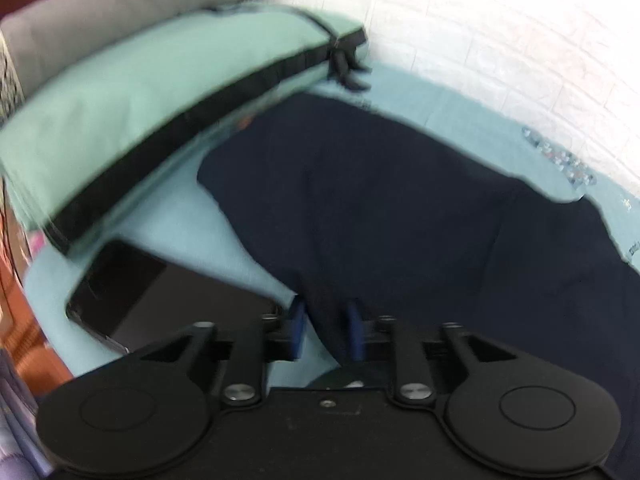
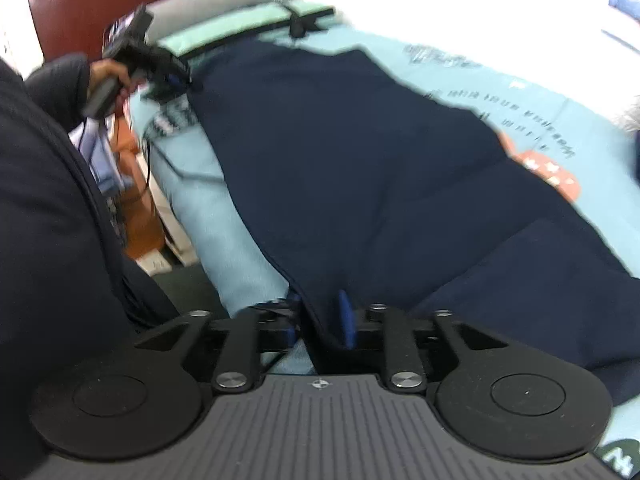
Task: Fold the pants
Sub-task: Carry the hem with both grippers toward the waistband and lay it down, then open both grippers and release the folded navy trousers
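Observation:
Dark navy pants (image 1: pixel 380 200) lie spread on a light blue bed sheet (image 1: pixel 180 232). My left gripper (image 1: pixel 326 320) is shut on a fold of the pants' near edge, cloth pinched between its blue pads. My right gripper (image 2: pixel 322 316) is shut on another part of the pants (image 2: pixel 360 140) at the near edge of the bed. In the right wrist view the left gripper (image 2: pixel 172 76) shows at the far left end of the pants, held by a hand.
A teal cushion with black trim (image 1: pixel 160 92) and a grey bolster (image 1: pixel 120 8) lie at the head of the bed. A white brick-pattern wall (image 1: pixel 500 40) runs behind. The person's dark-clothed body (image 2: pixel 48 200) stands left of the bed. The printed sheet (image 2: pixel 520 92) extends right.

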